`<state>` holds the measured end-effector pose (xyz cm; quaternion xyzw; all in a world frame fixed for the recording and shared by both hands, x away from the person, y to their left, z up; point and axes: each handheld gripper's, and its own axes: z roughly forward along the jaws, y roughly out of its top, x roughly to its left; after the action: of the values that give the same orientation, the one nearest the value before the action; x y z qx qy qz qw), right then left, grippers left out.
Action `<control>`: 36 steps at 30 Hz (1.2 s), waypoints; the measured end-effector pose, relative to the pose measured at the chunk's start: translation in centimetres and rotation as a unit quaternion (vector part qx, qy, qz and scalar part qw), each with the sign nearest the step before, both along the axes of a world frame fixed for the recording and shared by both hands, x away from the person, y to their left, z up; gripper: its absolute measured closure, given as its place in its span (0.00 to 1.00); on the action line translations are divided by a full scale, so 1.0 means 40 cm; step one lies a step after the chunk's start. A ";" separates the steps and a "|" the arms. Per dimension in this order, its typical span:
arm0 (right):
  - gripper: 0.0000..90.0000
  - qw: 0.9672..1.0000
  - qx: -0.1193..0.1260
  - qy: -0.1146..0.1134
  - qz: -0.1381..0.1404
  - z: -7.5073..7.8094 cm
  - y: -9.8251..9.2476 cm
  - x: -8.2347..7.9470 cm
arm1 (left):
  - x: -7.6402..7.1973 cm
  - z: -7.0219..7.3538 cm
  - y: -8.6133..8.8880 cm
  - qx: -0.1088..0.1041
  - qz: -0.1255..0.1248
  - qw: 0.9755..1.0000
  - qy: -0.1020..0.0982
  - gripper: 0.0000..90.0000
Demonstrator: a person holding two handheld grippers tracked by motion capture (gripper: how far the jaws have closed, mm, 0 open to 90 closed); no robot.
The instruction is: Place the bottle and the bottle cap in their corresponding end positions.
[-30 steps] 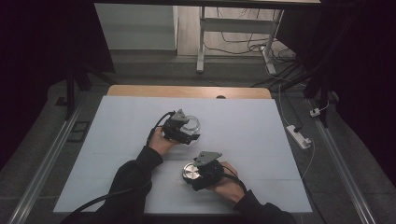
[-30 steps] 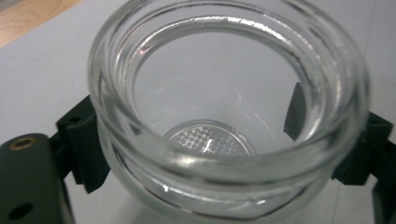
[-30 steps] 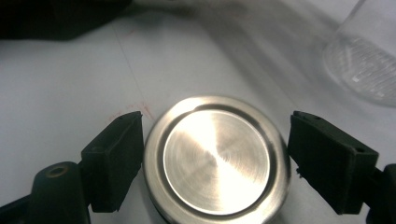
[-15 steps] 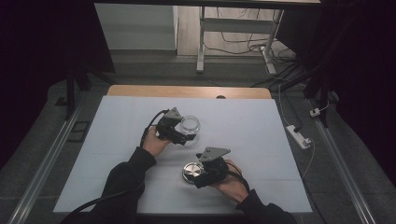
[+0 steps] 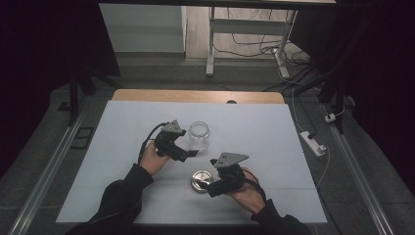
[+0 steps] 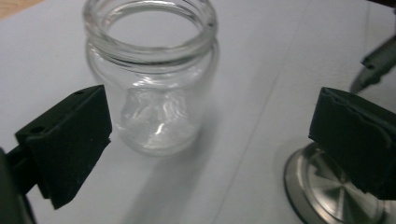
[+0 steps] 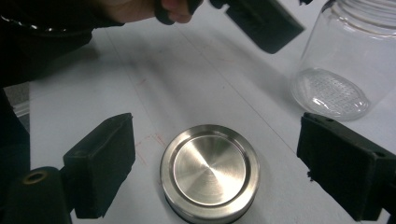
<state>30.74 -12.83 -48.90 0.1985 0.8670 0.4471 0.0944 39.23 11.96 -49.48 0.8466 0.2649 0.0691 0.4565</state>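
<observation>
**Two grippers, one jar, one lid on a white table**

A white table carries one clear glass jar, uncapped and upright, and one round metal lid lying flat nearer the person. The left gripper hovers just beside the jar, jaws spread wide, gripping nothing. The right gripper, jaws equally wide, straddles the lid without touching it.

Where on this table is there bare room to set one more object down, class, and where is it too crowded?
Free: the broad strip right of the glass jar out to the table edge, the far band behind the jar, and the left side beyond the left claw. Crowded: the near middle, where jar, metal lid and right claw cluster.
</observation>
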 end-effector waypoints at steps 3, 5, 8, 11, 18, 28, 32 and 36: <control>0.12 1.000 0.003 0.001 -0.005 0.004 -0.010 -0.001 | -0.015 -0.003 -0.002 0.000 -0.009 1.000 0.002 0.00; 0.11 1.000 0.007 0.003 -0.008 0.006 -0.016 -0.001 | -0.025 -0.003 -0.002 0.002 -0.016 1.000 0.002 0.00; 0.10 1.000 0.010 0.006 -0.010 0.010 -0.026 -0.002 | -0.040 -0.001 0.002 0.003 -0.022 1.000 0.003 0.00; 0.08 1.000 0.016 0.012 -0.013 0.013 -0.035 -0.001 | -0.056 0.002 0.009 0.005 -0.027 1.000 0.000 0.00; 0.02 0.999 0.019 0.025 -0.020 0.015 -0.051 0.002 | -0.099 0.009 0.034 -0.006 -0.027 1.000 0.001 0.00; 0.00 0.999 0.028 0.018 -0.030 0.025 -0.072 -0.006 | -0.159 0.018 0.072 -0.018 -0.021 1.000 0.010 0.00; 0.00 0.999 0.028 0.012 -0.035 0.033 -0.086 -0.013 | -0.187 0.024 0.091 -0.022 -0.015 1.000 0.011 0.00; 0.00 0.999 0.027 0.010 -0.043 0.037 -0.105 -0.021 | -0.217 0.027 0.113 -0.023 -0.006 1.000 0.012 0.00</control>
<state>29.91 -17.01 -47.42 0.2424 0.8465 0.4635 0.0990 30.54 16.48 -48.38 0.8382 0.2664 0.0502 0.4732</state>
